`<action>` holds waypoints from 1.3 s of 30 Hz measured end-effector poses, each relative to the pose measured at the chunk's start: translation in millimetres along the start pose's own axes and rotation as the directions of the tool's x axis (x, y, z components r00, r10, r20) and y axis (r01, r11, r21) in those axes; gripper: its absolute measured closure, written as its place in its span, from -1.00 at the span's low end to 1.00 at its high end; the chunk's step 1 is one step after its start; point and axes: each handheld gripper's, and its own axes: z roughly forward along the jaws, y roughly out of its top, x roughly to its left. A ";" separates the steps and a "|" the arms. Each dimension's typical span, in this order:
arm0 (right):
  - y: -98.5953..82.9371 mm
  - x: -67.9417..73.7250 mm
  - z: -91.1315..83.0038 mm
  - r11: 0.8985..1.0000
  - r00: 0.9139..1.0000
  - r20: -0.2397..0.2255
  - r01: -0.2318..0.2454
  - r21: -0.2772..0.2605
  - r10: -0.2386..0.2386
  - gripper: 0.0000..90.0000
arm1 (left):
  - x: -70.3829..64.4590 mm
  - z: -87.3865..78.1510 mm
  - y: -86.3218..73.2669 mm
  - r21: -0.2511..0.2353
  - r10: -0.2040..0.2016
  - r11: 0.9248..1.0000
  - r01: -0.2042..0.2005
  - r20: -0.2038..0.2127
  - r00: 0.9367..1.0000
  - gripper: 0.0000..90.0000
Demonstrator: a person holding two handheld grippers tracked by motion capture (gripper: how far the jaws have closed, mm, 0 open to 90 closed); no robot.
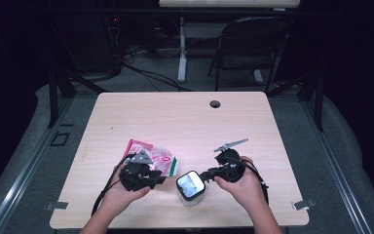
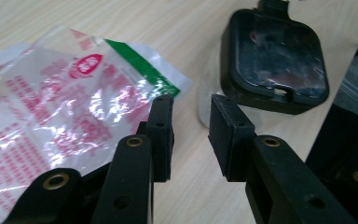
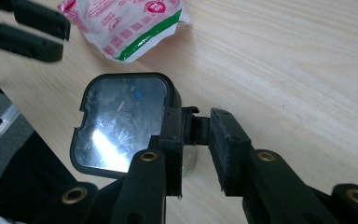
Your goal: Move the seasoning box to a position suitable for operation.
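A small clear container with a square black-rimmed lid (image 1: 191, 185) (image 2: 275, 65) (image 3: 121, 123) stands near the table's front edge. My right gripper (image 1: 206, 174) (image 3: 196, 131) comes at it from the right, its jaws shut on a black tab at the lid's edge. To the left lies a crinkled clear plastic bag (image 1: 158, 160) (image 2: 60, 107) (image 3: 126, 23) with red print and a green strip. My left gripper (image 1: 162, 180) (image 2: 191, 119) hovers open between the bag and the container, with nothing between its jaws.
The wooden table (image 1: 185, 122) has a cable hole (image 1: 215, 104) near its far edge. Behind it are a black folding chair (image 1: 253, 48), a white desk leg (image 1: 181, 53) and floor cables. The far half of the table is bare wood.
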 end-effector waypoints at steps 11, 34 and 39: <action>0.1 0.8 6.4 0.998 0.999 -0.032 -0.040 -0.053 0.039 0.84 | -9.4 6.0 -1.0 0.008 0.021 1.000 -0.021 0.029 0.999 0.76; -4.1 -8.6 12.3 0.995 0.990 -0.105 -0.097 -0.040 0.092 0.90 | -26.2 25.8 -3.2 0.037 0.066 0.997 -0.069 0.080 0.995 1.00; -4.5 -8.1 12.4 0.994 0.990 -0.103 -0.101 -0.044 0.096 0.90 | -27.9 27.0 -3.3 0.042 0.072 0.996 -0.076 0.074 0.995 0.99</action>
